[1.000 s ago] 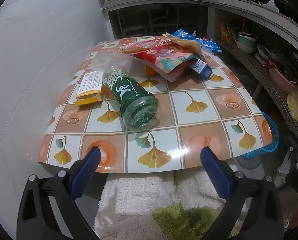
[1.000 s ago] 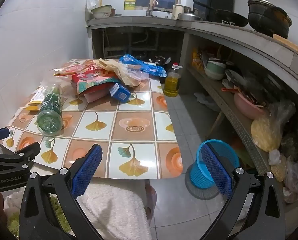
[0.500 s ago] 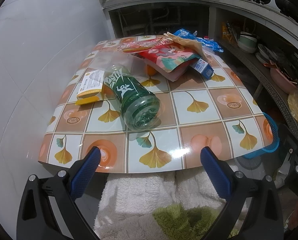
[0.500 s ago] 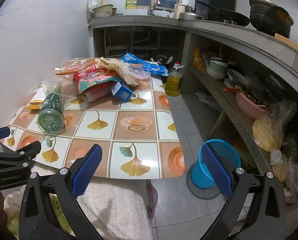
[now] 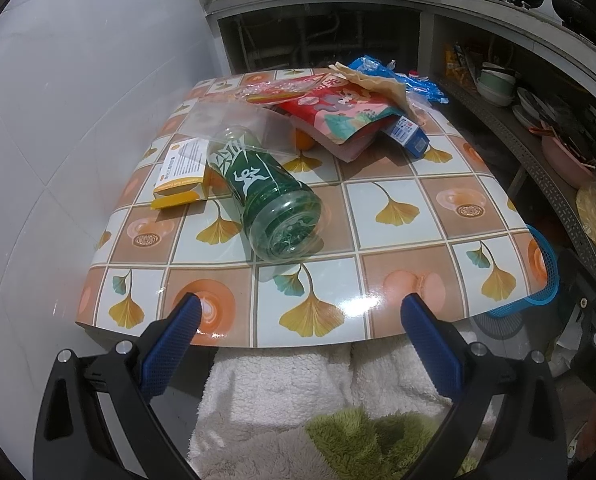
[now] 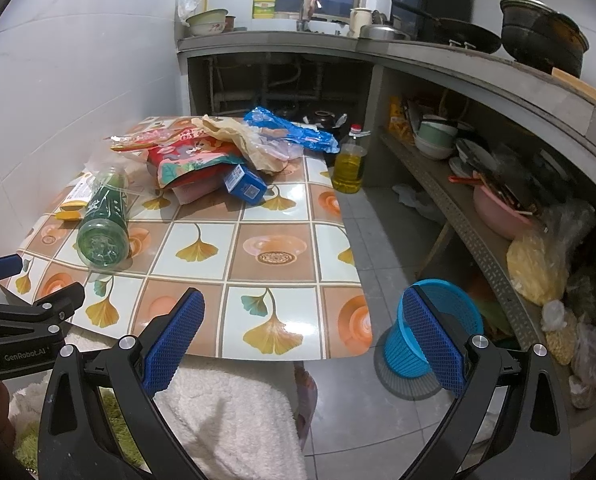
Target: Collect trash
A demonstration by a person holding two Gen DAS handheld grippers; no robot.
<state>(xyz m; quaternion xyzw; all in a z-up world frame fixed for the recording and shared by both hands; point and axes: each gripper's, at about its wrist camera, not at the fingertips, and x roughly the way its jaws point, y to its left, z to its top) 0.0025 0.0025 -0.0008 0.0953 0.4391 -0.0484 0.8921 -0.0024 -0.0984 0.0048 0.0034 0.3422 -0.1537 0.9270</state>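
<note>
Nothing is yet collected. Taken from the tiled ginkgo-pattern table [image 6: 274,256]: the blue mesh plastic bin [image 6: 450,312] is set on the floor just off its right edge; a red printed pouch [image 5: 350,116] is heaped toward its far end; a green clear plastic bottle [image 5: 266,196] is laid on its side nearer the front, beside a yellow card box [image 5: 180,172]. Left gripper [image 5: 298,330] and right gripper [image 6: 304,332] are held spread wide, empty, at the near edge. The round bottle could be nudged into rolling if pinched off-centre.
</note>
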